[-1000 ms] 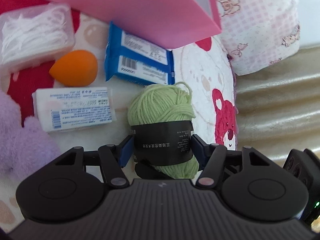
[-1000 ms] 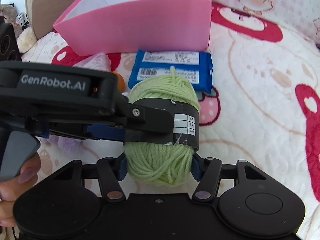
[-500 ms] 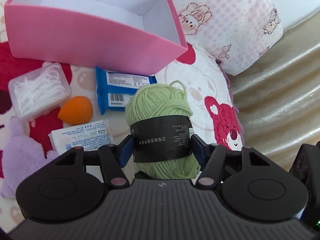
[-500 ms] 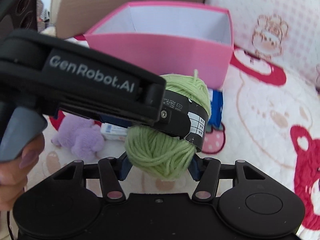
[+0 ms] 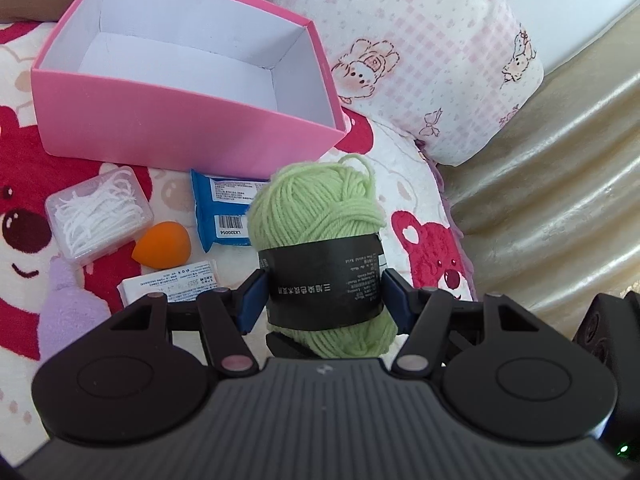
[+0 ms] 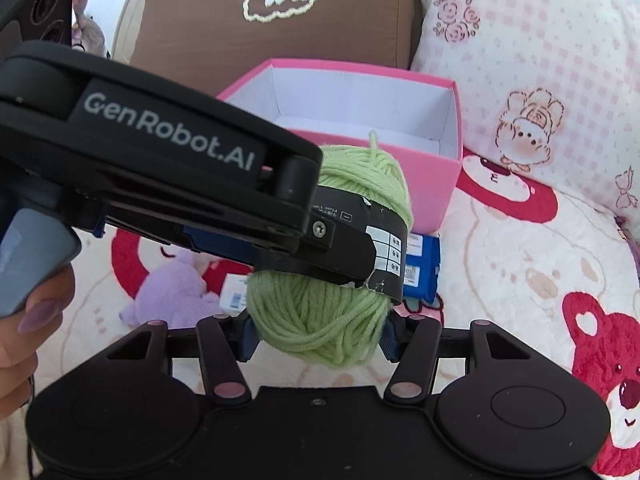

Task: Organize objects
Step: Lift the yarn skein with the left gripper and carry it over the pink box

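The left gripper (image 5: 323, 294) has its jaws closed on the black paper band of the green yarn ball (image 5: 320, 216), one blue pad pressed to each side of it. The right gripper (image 6: 316, 338) has its jaws against the lower end of the same ball; whether they truly squeeze it or only flank it cannot be told for sure, though the pads appear to touch the wool. The ball is held in the air, clear of the bedspread (image 5: 404, 184), in front of the near wall of the pink box (image 5: 180, 128) and not yet over its opening.

The box looks empty: only its white floor and walls show. So, as a judgement, the sorting has barely begun, with the yarn as the first item on its way. Lying on the bedspread outside the box are the blue wipes packet (image 5: 220, 216), the clear case of floss picks (image 5: 98, 210), the orange sponge (image 5: 162, 245), the white tissue pack (image 5: 172, 282) and the purple plush toy (image 5: 66, 316). All of these seem left to be put away.
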{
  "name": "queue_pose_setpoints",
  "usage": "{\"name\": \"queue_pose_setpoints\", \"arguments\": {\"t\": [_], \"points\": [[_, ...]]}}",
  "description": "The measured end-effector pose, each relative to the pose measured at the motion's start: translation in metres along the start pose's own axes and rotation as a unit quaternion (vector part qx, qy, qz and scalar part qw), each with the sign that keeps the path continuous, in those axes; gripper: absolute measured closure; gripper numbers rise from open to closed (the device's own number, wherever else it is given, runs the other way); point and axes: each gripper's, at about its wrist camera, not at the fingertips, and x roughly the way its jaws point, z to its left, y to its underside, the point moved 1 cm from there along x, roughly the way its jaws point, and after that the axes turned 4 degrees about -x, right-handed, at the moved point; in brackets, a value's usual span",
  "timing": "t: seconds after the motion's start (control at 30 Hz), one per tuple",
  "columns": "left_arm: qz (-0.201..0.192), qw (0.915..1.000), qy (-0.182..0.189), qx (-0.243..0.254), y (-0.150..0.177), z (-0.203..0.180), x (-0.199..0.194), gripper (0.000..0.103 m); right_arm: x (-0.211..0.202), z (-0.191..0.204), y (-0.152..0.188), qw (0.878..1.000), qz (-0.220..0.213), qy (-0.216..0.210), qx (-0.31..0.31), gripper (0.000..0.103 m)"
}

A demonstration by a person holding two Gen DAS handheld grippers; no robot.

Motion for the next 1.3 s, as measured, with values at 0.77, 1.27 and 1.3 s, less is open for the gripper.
{"name": "queue_pose_setpoints", "arguments": {"t": [0.77,1.27,1.3], "points": [[-0.014,0.9984,-0.034,0.043,-0.018,-0.028,-0.047,0.042,-0.03,-0.008,-0.026,0.993,-0.055,-0.075,0.079,0.042],[-0.056,0.9928,-0.085,0.063,-0.095,-0.024,-0.087,0.042,-0.008,0.009,-0.113,0.992,-0.083,-0.087,0.042,0.042],[-0.058,0.9927,-0.087,0.061,-0.102,-0.021,-0.087,0.042,-0.004,0.01,-0.119,0.992,-0.083,-0.087,0.042,0.042]]}}
